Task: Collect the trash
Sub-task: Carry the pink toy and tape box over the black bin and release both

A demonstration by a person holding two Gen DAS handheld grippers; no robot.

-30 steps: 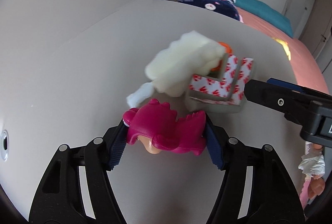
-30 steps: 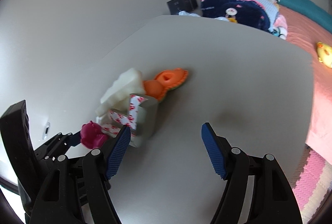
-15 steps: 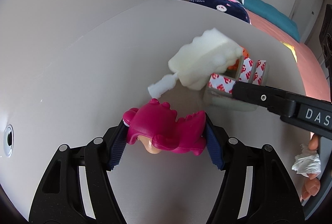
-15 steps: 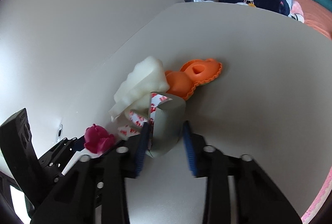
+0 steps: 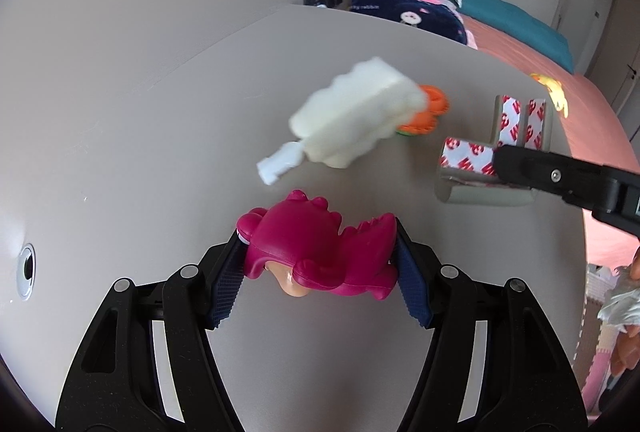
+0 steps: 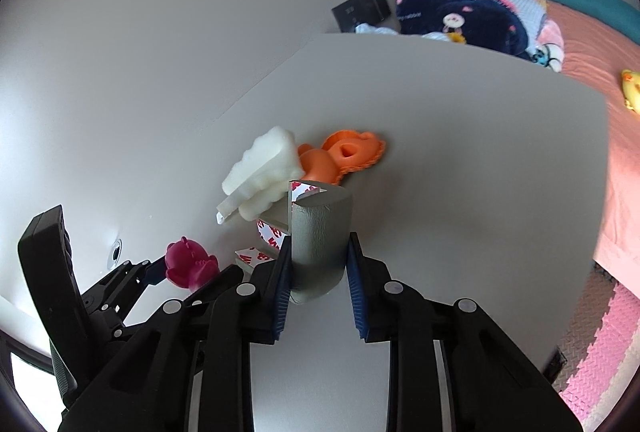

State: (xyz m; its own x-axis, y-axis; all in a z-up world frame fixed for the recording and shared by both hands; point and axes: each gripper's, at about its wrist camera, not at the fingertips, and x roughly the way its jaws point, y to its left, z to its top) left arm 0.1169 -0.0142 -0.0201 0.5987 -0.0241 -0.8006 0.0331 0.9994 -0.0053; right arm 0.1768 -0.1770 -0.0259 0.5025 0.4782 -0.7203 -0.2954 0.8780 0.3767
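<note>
Grey corner guard in right jaws — pink dinosaur toy in left.

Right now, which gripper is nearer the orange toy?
Right. The right gripper, clamped on the grey corner guard, sits just short of the orange toy. The left gripper, holding the pink dinosaur, is farther back.

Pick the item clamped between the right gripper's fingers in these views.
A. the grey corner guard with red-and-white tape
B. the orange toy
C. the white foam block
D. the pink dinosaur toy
A: the right gripper has both blue pads pressed on the grey corner guard; the left gripper holds the pink dinosaur toy.
</note>
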